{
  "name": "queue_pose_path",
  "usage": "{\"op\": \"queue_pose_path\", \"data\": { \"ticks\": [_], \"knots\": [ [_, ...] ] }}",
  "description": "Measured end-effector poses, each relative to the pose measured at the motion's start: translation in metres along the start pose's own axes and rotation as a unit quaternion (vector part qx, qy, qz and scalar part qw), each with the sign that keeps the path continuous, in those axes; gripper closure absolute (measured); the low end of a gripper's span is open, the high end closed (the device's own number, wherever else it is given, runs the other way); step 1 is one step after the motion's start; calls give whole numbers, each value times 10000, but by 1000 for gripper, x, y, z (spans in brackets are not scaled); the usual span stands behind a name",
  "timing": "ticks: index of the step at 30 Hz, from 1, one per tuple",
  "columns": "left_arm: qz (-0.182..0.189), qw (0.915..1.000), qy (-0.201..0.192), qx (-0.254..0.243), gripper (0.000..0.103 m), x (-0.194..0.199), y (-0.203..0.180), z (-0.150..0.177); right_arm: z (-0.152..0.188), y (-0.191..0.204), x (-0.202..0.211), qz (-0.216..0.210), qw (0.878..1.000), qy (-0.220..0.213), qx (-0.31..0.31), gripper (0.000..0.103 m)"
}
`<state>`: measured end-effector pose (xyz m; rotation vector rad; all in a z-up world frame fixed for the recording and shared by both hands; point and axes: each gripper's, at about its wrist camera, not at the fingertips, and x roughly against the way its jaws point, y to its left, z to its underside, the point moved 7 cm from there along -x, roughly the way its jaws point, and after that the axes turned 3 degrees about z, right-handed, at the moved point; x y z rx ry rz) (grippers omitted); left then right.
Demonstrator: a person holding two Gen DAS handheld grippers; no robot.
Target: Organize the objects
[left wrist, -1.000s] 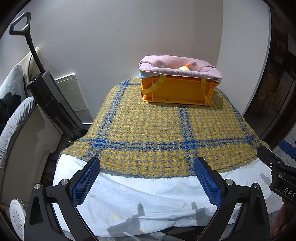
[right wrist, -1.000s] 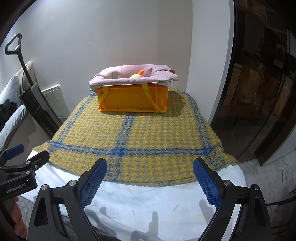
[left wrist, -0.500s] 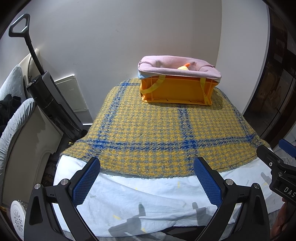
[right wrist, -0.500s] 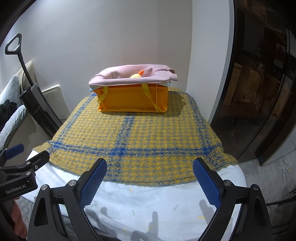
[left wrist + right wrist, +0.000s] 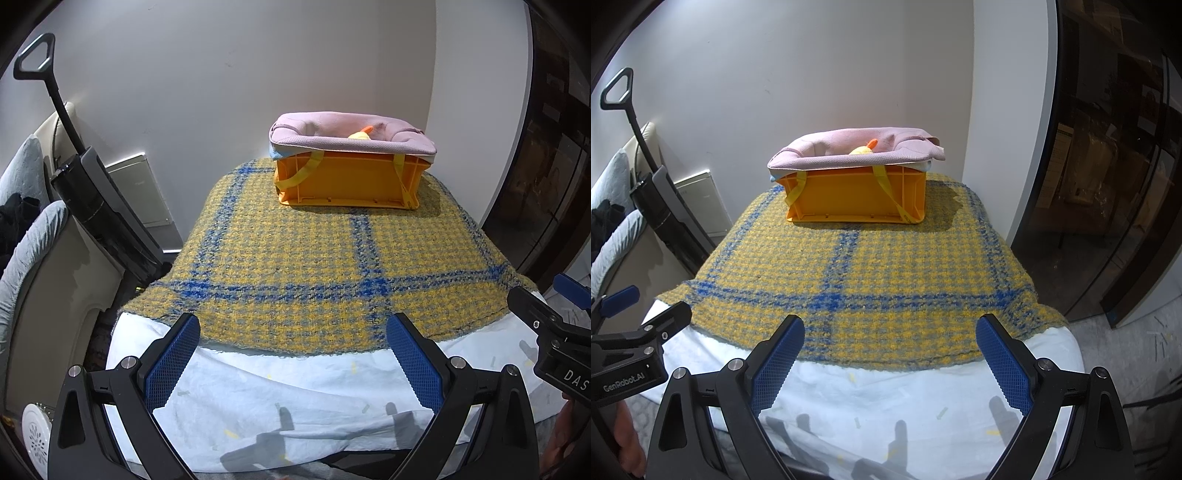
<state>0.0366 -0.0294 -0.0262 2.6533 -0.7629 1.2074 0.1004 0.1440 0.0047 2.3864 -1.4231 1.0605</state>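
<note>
An orange plastic crate point(image 5: 347, 182) point(image 5: 857, 199) stands at the far end of a table, on a yellow and blue plaid blanket point(image 5: 314, 258) point(image 5: 857, 273). A pink cloth point(image 5: 332, 140) point(image 5: 849, 151) is draped over the crate's rim. A yellow toy with an orange tip point(image 5: 360, 133) point(image 5: 863, 147) pokes out inside. My left gripper point(image 5: 293, 332) is open and empty above the table's near edge. My right gripper point(image 5: 890, 332) is open and empty beside it, also far from the crate.
A white sheet point(image 5: 295, 387) point(image 5: 905, 391) covers the table's near edge under the blanket. A black upright vacuum point(image 5: 96, 199) point(image 5: 665, 210) leans at the left by a sofa point(image 5: 26, 236). A dark glass door point(image 5: 1108, 166) is at the right. The wall stands right behind the crate.
</note>
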Motion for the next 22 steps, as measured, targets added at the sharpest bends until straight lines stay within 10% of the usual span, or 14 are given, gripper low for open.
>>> {"op": "queue_pose_path", "data": {
  "ticks": [22],
  "knots": [
    [-21, 9998, 141, 149, 0, -7, 6, 3, 3, 1, -2, -9, 10000, 41, -57, 9]
  ]
}}
